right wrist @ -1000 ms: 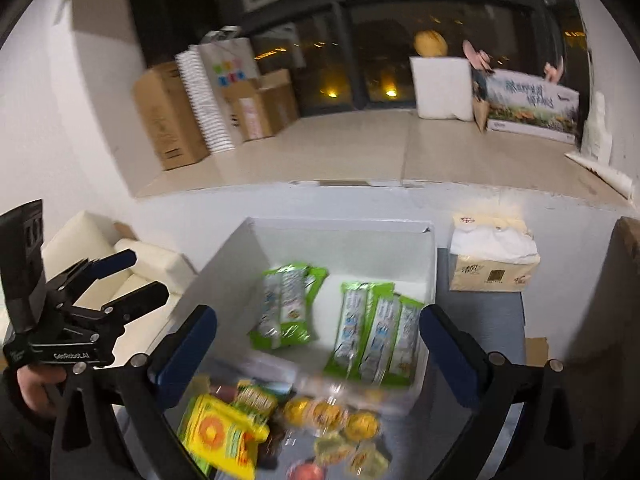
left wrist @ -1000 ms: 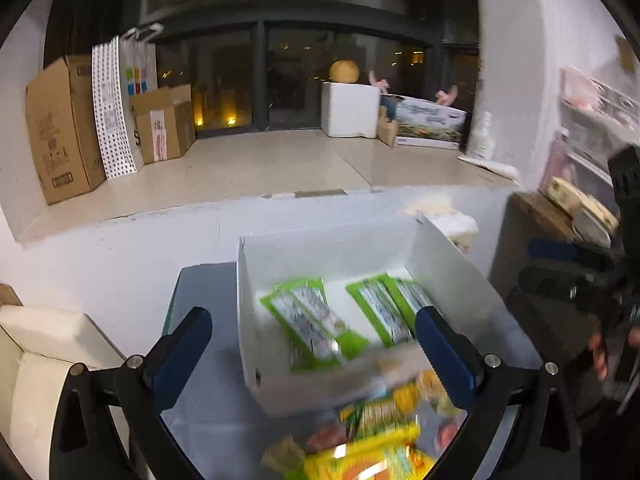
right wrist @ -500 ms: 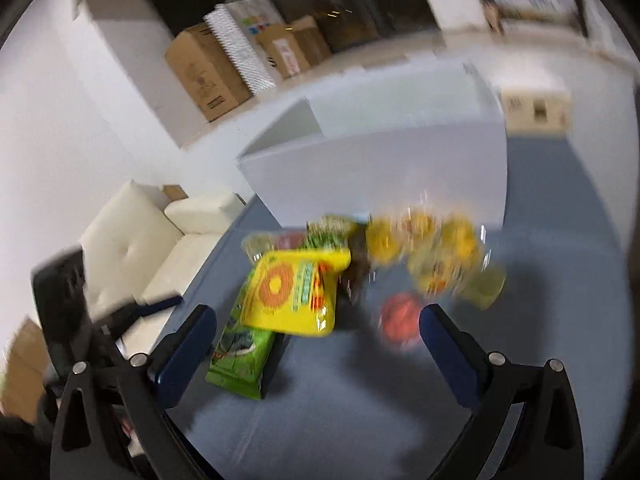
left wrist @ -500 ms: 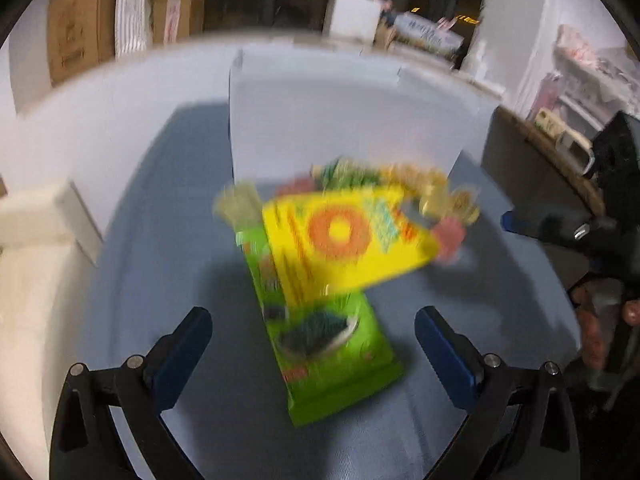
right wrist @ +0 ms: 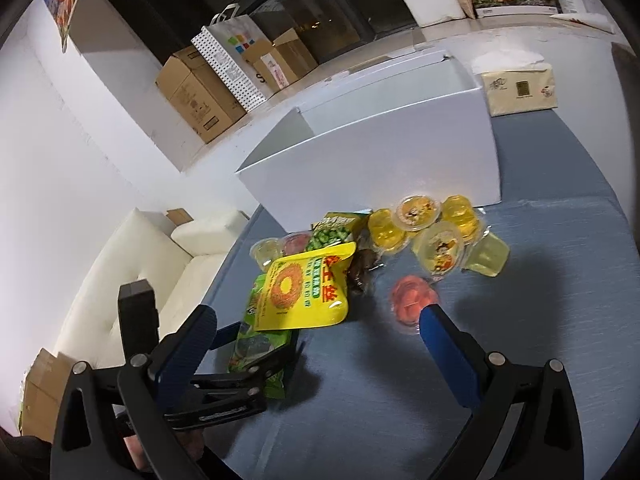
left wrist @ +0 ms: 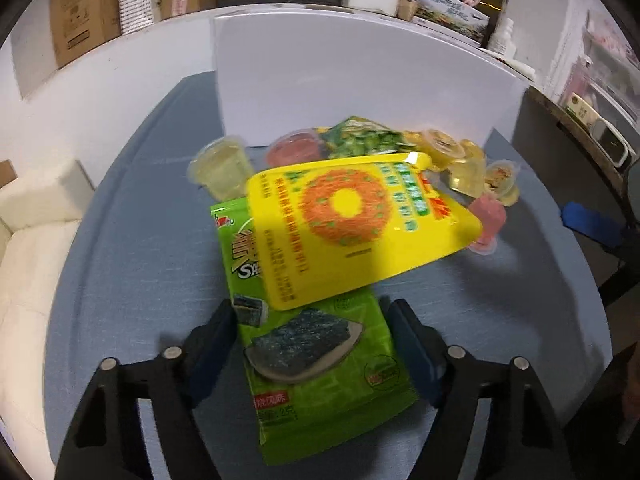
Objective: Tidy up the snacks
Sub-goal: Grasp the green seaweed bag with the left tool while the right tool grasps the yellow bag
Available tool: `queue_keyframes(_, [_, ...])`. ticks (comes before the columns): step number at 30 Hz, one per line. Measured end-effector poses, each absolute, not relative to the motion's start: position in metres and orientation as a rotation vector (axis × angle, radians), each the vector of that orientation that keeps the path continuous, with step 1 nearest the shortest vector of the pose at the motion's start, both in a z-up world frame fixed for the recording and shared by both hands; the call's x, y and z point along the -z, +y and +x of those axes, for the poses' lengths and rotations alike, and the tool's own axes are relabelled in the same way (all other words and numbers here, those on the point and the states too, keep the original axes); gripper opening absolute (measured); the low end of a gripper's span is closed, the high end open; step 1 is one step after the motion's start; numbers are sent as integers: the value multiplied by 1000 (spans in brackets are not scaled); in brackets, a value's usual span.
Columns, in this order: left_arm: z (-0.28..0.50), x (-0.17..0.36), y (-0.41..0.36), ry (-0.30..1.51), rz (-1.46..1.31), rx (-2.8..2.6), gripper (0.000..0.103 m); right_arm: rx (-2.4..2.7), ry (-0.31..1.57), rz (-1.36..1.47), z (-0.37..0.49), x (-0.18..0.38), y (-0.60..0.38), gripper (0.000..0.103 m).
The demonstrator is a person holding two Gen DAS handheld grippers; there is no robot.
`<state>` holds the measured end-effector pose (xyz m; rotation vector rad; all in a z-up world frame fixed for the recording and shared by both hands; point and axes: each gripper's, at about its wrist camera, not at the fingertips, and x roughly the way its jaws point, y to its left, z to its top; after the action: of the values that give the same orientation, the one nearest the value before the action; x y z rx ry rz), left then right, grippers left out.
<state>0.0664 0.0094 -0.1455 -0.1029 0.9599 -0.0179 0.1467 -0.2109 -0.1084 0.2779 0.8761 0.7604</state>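
A green seaweed pack (left wrist: pixel 320 360) lies flat on the blue-grey table (left wrist: pixel 132 280), with a yellow snack bag (left wrist: pixel 352 232) resting across its far end. My left gripper (left wrist: pixel 310 316) straddles the pack's near part. Its jaws are closing, the pads stand at the pack's two long edges, and a thin gap shows on the right side. The right wrist view shows that gripper (right wrist: pixel 260 340) around the pack (right wrist: pixel 276 384). My right gripper (right wrist: pixel 316 320) hangs wide open above the table with nothing gripped. A pink jelly cup (right wrist: pixel 412 300) sits by its right finger.
Behind the pile stands a white open box (right wrist: pixel 380 152). Several yellow jelly cups (right wrist: pixel 420 216) and a green pea packet (right wrist: pixel 332 232) lie before it. A tissue box (right wrist: pixel 520 88) sits at the far right, a white sofa (right wrist: pixel 132 272) on the left. Cardboard boxes (right wrist: pixel 196 96) line the ledge.
Both grippers have dropped and tilted down from the box's inside to the snack pile. My left gripper came down over the green pack and its jaws narrowed.
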Motion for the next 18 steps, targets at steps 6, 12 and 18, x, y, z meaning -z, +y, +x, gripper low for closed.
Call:
queue_keyframes(6, [58,137,23,923,-163,40,72,-756,878,281,148,110,-210,103])
queue_keyframes(12, [28,114,51,867,-185,46,69,-836,959,412,159,126,-198,103])
queue_keyframes(18, [2,107,76,846,-200,18,69,-829,1144,737,178,171,-181,103])
